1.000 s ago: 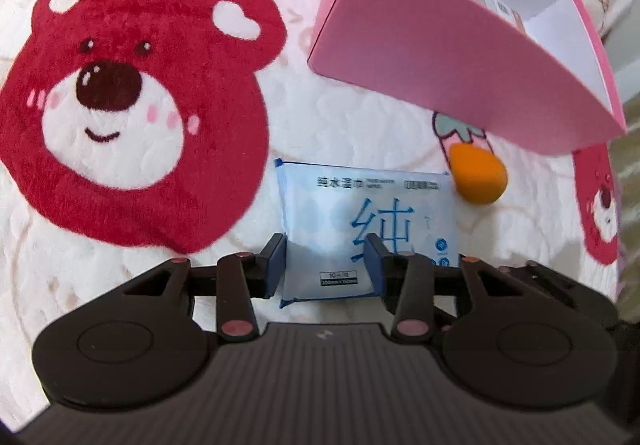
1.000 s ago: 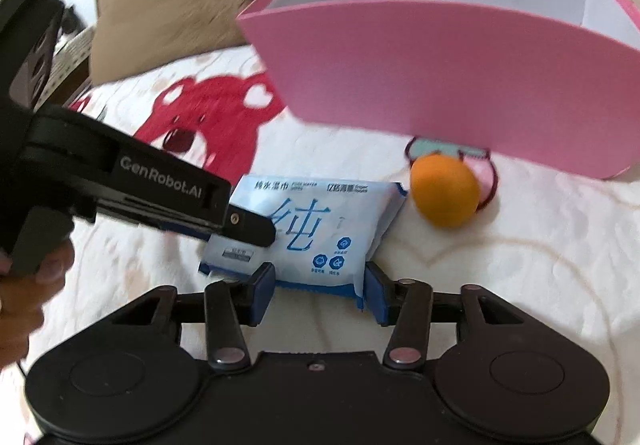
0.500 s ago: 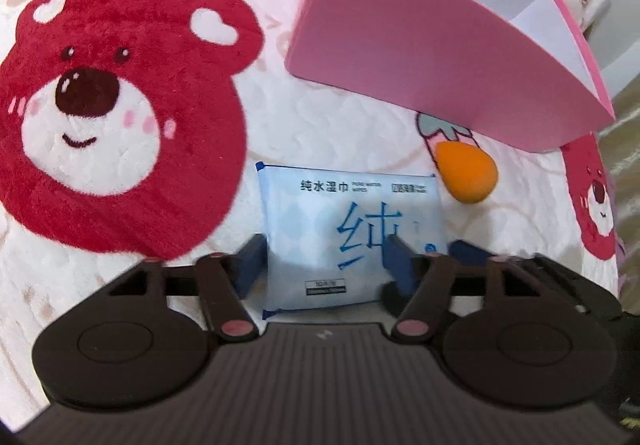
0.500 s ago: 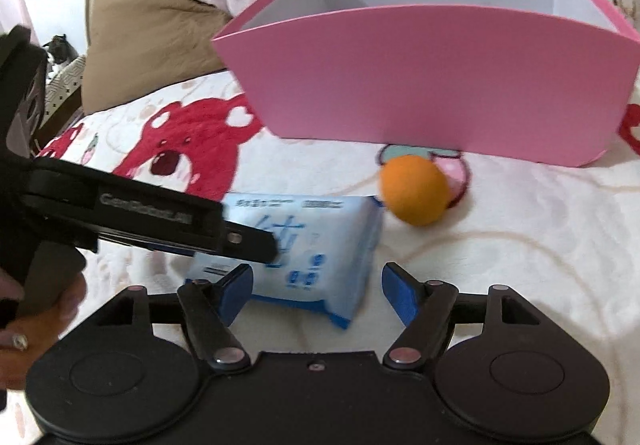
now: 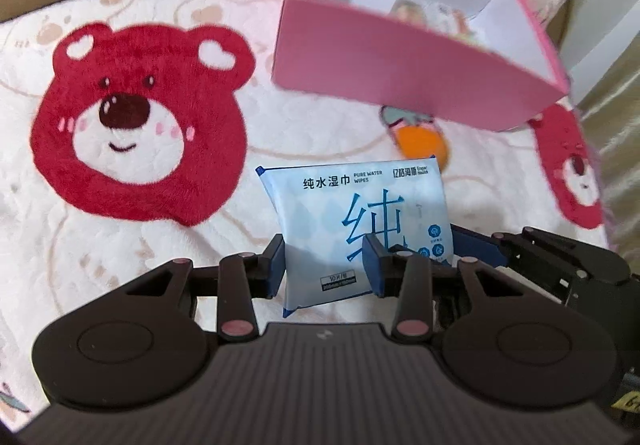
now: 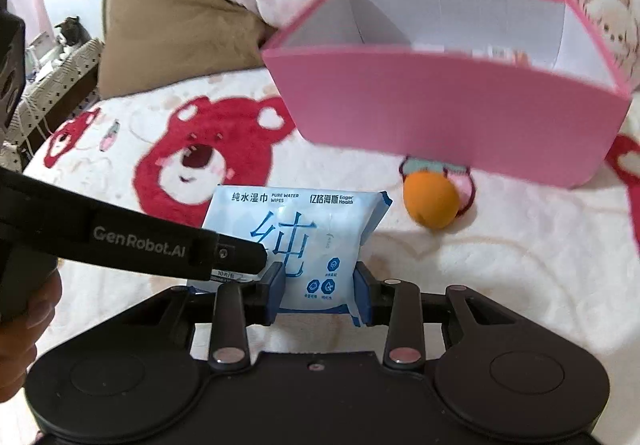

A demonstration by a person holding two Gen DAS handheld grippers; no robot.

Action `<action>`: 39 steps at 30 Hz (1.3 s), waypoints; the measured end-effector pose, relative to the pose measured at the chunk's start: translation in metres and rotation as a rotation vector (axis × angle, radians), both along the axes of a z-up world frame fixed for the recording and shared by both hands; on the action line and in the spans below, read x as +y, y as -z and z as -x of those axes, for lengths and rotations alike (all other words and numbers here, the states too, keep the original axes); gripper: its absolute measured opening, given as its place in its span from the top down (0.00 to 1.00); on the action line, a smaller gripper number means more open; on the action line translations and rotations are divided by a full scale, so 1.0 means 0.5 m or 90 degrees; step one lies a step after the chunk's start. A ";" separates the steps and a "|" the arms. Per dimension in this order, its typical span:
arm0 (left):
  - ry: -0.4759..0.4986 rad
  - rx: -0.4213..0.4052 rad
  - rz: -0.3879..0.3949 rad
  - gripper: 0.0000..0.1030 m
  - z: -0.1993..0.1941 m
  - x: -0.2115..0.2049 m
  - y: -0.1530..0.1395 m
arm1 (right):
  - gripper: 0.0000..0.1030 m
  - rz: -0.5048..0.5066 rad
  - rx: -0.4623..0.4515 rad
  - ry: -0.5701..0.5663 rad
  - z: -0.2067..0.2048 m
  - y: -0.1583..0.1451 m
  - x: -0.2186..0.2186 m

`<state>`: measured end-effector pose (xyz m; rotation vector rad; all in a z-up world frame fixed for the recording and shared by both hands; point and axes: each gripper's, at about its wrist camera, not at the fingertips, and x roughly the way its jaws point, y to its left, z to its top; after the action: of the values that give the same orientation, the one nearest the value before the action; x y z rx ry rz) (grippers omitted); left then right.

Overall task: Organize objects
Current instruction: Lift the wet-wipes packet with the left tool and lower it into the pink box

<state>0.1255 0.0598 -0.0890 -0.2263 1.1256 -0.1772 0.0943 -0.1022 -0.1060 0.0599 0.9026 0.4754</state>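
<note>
Bedspread with red bear print carries pink box, open-topped, far side. Wipes pack raised off the bed, nipped at near edge by left gripper and right gripper together. Orange ball beyond, before box.

Home bedroom: bear-print blanket, pillows.

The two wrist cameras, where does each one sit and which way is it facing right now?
Left wrist: sits behind the left gripper, looking forward and down at the wipes pack on the bear blanket.
Right wrist: sits behind the right gripper, facing the pink box; the person's left hand shows.
Shared: pack, box, orange ball.
</note>
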 end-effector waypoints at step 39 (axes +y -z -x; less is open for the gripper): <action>0.018 -0.132 -0.103 0.62 -0.449 -0.114 -0.147 | 0.64 -0.002 0.001 -0.021 -0.476 -0.123 -0.089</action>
<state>0.3500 0.0030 -0.0153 -0.0460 0.9319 -0.1311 0.3321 -0.1465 -0.0443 0.0481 0.9059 0.5077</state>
